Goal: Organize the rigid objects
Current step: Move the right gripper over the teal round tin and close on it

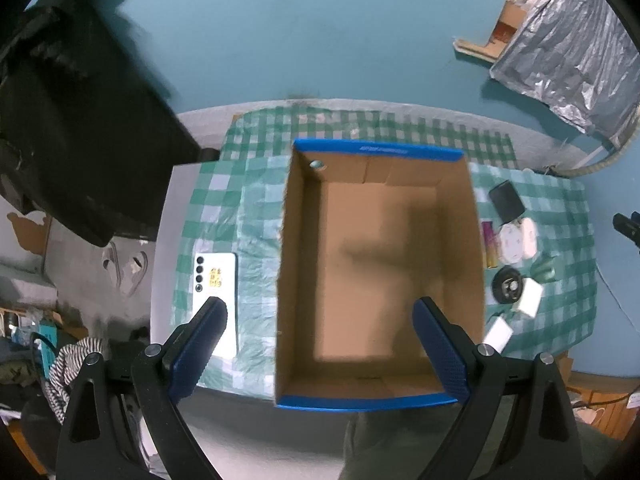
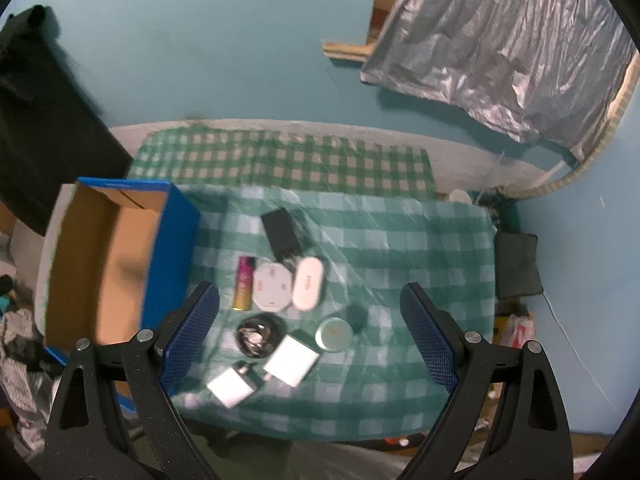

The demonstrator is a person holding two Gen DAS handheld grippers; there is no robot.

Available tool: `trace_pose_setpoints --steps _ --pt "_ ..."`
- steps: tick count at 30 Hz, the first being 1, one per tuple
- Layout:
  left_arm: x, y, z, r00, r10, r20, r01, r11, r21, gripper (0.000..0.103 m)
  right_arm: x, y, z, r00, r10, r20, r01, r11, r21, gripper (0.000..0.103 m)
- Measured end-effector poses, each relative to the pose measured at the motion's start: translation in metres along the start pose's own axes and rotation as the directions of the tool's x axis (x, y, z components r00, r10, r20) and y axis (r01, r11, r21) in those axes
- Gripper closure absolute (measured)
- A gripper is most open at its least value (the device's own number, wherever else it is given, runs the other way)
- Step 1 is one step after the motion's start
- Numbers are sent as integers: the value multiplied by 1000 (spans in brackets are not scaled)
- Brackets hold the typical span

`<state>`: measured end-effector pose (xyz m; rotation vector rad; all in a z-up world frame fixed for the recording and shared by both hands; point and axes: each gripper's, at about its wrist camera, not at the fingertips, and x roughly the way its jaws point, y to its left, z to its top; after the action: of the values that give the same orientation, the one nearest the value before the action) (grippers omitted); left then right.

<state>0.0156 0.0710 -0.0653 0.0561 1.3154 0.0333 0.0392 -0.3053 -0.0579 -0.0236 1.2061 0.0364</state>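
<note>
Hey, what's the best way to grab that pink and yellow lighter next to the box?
Take the lighter across its narrow middle, coming straight down with the right gripper. It lies flat and lengthwise between the box and the round white plug, so the fingers probably fit best across its long sides.

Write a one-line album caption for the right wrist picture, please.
Open right gripper hovering above small gadgets on a green checked cloth, beside an empty cardboard box.

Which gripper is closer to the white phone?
Left. The left gripper hangs open over the box, its finger overlapping the white phone. The right gripper hovers over the small items beyond the box.
</note>
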Motion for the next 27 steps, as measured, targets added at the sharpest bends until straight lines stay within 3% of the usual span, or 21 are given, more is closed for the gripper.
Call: trace_pose_setpoints --steps 7,12,18,27 --pt "34 24 -12 998 13 -67 -14 1000 -14 8 40 -20 -5 998 9 -62 -7 999 33 12" --pt "58 33 -22 993 -18 -116 13 999 -43 8 70 -29 -14 993 22 -113 -17 999 46 12" --pt "84 32 -35 986 14 -164 -16 1000 -12 8 100 -33 -27 987 25 -161 -17 998 52 12" --pt "111 34 -50 976 -4 -216 -1 1000 -21 8 139 -34 -43 975 29 -219 -20 999 44 12"
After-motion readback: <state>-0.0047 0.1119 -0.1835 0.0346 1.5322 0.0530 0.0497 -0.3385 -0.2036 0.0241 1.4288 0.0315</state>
